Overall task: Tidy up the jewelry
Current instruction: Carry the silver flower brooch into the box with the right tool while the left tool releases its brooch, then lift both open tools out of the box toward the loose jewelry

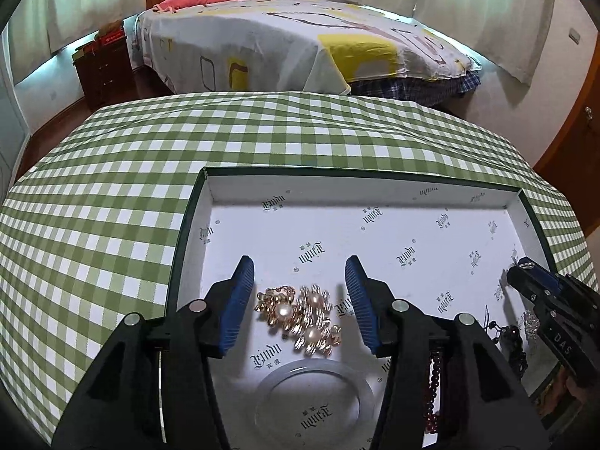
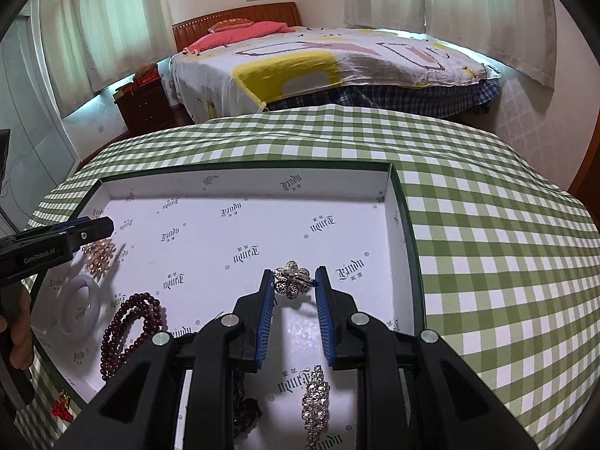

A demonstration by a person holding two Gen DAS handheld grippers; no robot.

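A shallow white-lined box [image 1: 356,174] with a dark green rim lies on the checked table. On its floor a gold brooch with pearls [image 1: 300,318] rests between the fingers of my left gripper [image 1: 299,264], which stands open with both pads clear of it. In the right wrist view my right gripper [image 2: 294,273] is shut on a silver flower brooch [image 2: 290,287] at its fingertips, over the box [image 2: 243,168]. The left gripper [image 2: 101,225] shows at the left edge there, above the gold brooch [image 2: 98,257]. The right gripper [image 1: 525,266] shows at the left view's right edge.
Also in the box: a clear bangle [image 2: 93,311], a dark red bead string [image 2: 127,326], a rhinestone clip [image 2: 315,397] and a dark necklace [image 1: 513,341]. A small red charm [image 2: 62,408] lies on the green check cloth [image 2: 487,262]. A bed [image 1: 281,37] stands beyond the table.
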